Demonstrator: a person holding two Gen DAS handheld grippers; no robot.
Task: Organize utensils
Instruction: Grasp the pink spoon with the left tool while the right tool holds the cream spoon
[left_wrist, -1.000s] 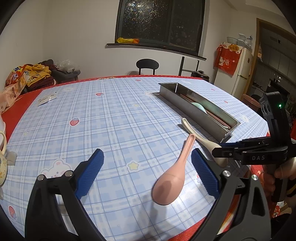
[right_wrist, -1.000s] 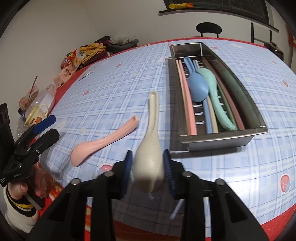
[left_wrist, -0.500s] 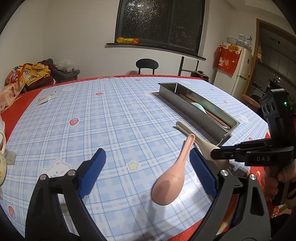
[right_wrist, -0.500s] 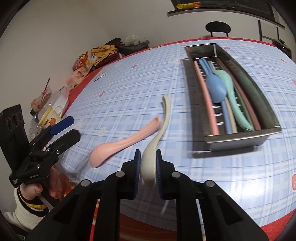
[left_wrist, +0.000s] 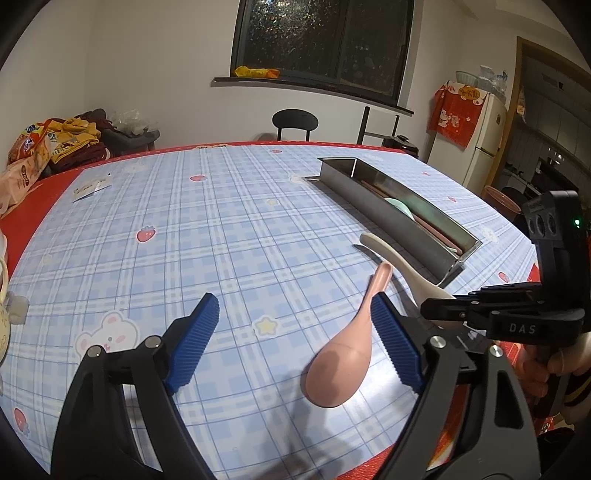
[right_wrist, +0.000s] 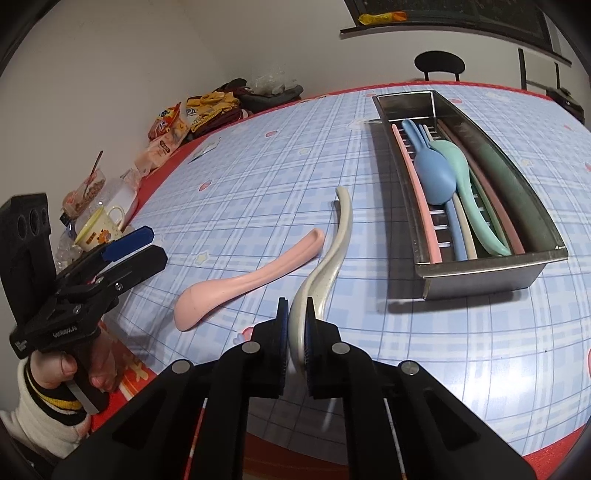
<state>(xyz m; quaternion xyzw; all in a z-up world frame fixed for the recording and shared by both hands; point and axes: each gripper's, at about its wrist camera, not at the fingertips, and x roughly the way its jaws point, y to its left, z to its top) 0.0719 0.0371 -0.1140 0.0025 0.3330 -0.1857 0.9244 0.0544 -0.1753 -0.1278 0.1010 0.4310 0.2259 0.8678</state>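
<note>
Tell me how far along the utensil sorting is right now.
Mostly done: several utensils already lie in the metal tray. In hand: the right gripper is shut on the cream spoon. Left: the pink spoon lies on the table between the left gripper's closing jaws, not yet pinched.

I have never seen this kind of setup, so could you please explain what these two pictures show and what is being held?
There is no robot: a person holds a hand-operated claw in each hand, each with a camera looking along its fingers. One picture is from the left claw, whose jaws are closing around the pink spoon without pressing on it. The other is from the right claw, shut on the cream spoon, turned on edge. Both spoons lie on a checked tablecloth beside a metal tray already holding utensils.
</note>
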